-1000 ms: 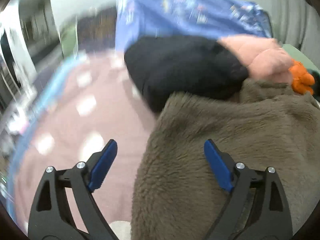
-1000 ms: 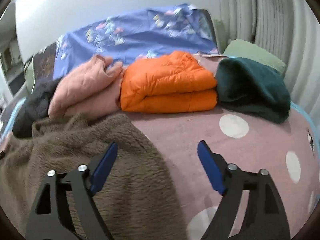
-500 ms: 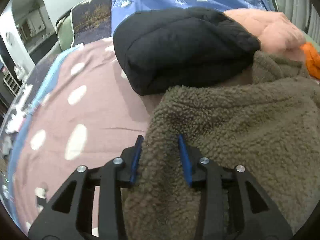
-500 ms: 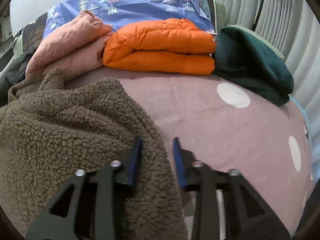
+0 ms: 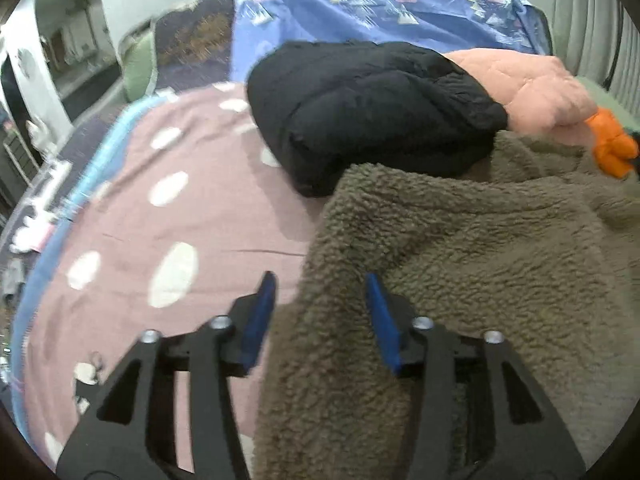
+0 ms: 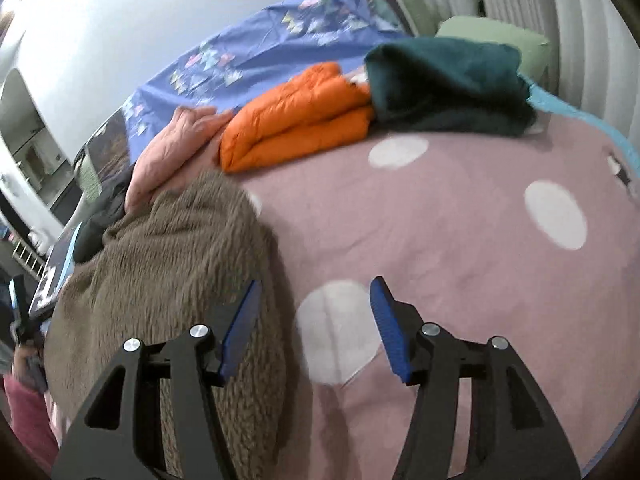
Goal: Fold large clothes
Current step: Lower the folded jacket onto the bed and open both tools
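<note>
Left wrist view: on the bed [image 5: 132, 216], our brown fleece [image 5: 460, 280] lies bunched beside the black jacket [image 5: 368, 116], touching the pink one [image 5: 532, 88]. We judge this the release after a fold. Its long axis seems to run from the near edge toward the stacked clothes, though folds hide which end is the collar. Our left hand-held gripper [image 5: 320, 316] has just been opening, the fleece edge loose between its jaws, unpinched. Our right hand-held gripper [image 6: 316, 320] has just been opening too, over bare blanket, the fleece [image 6: 172, 264] against its left pad only. Next, we think, comes a fresh grip on the fleece's edge.
</note>
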The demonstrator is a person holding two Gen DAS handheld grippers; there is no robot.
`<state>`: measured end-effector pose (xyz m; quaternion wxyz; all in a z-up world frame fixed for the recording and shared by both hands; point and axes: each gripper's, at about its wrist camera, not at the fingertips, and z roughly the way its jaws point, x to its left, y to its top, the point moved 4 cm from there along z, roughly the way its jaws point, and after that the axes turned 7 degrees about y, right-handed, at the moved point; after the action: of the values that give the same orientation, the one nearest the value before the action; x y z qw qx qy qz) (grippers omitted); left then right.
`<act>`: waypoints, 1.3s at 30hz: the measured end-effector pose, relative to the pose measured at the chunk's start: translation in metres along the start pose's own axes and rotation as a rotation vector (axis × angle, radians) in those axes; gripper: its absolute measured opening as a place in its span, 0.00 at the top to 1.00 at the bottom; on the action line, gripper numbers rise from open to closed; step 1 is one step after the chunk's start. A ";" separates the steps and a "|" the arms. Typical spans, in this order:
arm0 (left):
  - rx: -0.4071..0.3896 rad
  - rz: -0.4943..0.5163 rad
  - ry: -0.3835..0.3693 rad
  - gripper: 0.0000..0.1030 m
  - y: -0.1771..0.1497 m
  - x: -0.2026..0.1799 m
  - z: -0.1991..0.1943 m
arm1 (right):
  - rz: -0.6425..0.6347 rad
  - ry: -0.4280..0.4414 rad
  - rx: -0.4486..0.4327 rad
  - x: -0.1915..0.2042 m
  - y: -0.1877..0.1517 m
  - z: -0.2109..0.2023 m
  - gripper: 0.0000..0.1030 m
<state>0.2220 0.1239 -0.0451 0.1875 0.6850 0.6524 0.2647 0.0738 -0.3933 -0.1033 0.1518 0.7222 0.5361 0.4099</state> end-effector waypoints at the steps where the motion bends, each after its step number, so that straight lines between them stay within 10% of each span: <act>1: 0.019 -0.016 -0.025 0.42 0.002 0.000 0.003 | 0.004 0.026 0.017 0.002 0.001 0.008 0.40; 3: 0.045 -0.045 -0.064 0.62 0.003 0.001 0.009 | 0.023 0.086 0.060 0.010 -0.002 0.024 0.39; 4: 0.052 -0.061 -0.088 0.88 0.004 0.000 0.009 | 0.028 0.085 0.075 0.015 -0.003 0.032 0.42; 7: -0.068 -0.101 -0.018 0.90 0.013 0.005 -0.027 | -0.023 0.095 -0.021 0.040 0.003 0.023 0.92; 12: -0.100 -0.088 0.053 0.89 0.011 0.023 -0.046 | -0.145 0.097 -0.084 0.079 0.017 0.013 0.93; 16: 0.037 -0.021 0.090 0.81 -0.024 0.010 0.019 | -0.220 -0.064 0.019 0.079 -0.004 0.052 0.93; 21: -0.031 -0.009 0.167 0.56 -0.015 0.016 -0.018 | -0.273 -0.157 -0.060 0.088 0.000 0.025 0.90; 28: -0.244 -0.052 0.032 0.29 0.021 -0.038 -0.111 | -0.224 -0.015 -0.098 0.173 0.037 0.030 0.69; 32: -0.215 0.109 0.015 0.20 0.015 -0.115 -0.098 | -0.317 -0.008 -0.052 0.213 0.030 0.078 0.56; 35: -0.077 0.203 0.119 0.16 -0.004 -0.139 -0.031 | -0.294 -0.115 0.145 0.188 0.004 0.152 0.50; 39: -0.031 0.155 0.085 0.14 -0.007 -0.142 -0.016 | -0.194 -0.027 0.148 0.171 0.005 0.153 0.50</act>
<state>0.2054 -0.0176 -0.0532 0.1490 0.7187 0.6005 0.3174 0.2076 -0.2082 -0.1213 0.1441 0.6816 0.6300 0.3431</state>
